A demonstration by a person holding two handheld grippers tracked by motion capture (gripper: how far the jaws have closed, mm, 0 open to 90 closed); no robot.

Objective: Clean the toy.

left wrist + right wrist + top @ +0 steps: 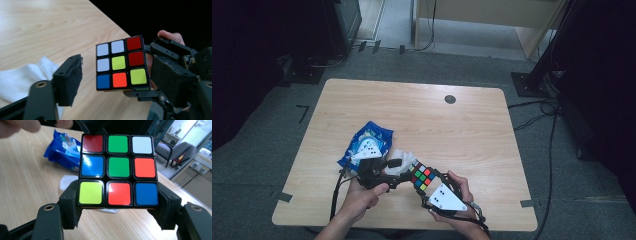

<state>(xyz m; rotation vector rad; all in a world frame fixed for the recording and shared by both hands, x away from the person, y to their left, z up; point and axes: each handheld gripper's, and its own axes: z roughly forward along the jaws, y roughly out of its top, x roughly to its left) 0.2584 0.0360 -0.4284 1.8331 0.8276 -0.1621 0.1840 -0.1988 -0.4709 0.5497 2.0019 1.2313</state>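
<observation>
The puzzle cube [422, 176] is off the table [472, 130], held in the air above its near edge, a little right of centre. The right gripper [117, 205] is clamped on it — in the right gripper view both pads press the cube's bottom layer from either side, with the upper two layers standing free above them. The left gripper [399, 164] is released: in the left gripper view one black pad [68, 80] stands well clear of the cube's left face, with bare wood showing in the gap, and nothing lies between its jaws. The cube has no long axis; what matters is its layers. The free layers lie just beside the left gripper, on the side toward the right hand [459, 187], so the left is the nearer free tool for any turn of a face. Judged from this, the coming move calls for the left gripper to close across the free layers while the right keeps the bottom one steady. A white cloth [404, 157] lies on the table under the left gripper, and a blue snack bag [371, 140] rests toward the left edge, apart from the cube.
</observation>
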